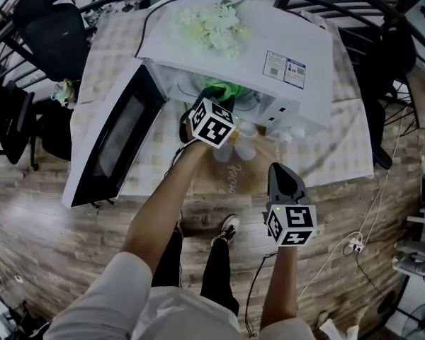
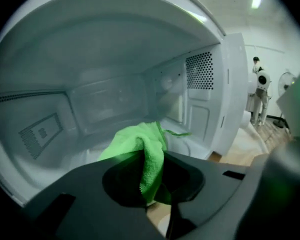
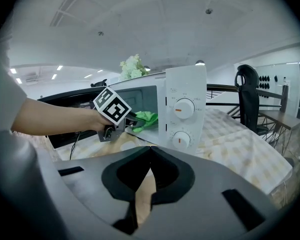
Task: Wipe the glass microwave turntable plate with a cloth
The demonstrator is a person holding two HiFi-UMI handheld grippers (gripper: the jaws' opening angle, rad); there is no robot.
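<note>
Cloth [image 2: 140, 144] status first: it's the bright green one, bunched up and pinched in the left tool [image 2: 162, 194], whose jaws are clamped right down on a fold so the rest flops out ahead as a soft pad. Makes sense, since you want a loose wad to scrub with, not hard plastic on glass. That tool is poked inside the microwave [image 1: 269, 48], which sits about mid-tabletop [image 1: 347, 147] with its front facing the near edge. The door [image 1: 113, 140] is swung wide toward the near left corner, so it isn't in the arm's way. The glass turntable plate should be down on the oven floor under the cloth, but honestly it's too see-through and blurry in there for me to pick it out, and I can't tell if the cloth is actually pressing on it or just hanging above. The right tool [image 3: 146, 181] is pressed closed with nothing in it, hanging back around the near edge and aimed at the control dials, basically parked out of the way. My guess is the wiping is only just getting going. There's also a bunch of pale flowers [image 1: 212, 23] on top of the microwave, so I'd go easy on bumping the box.
</note>
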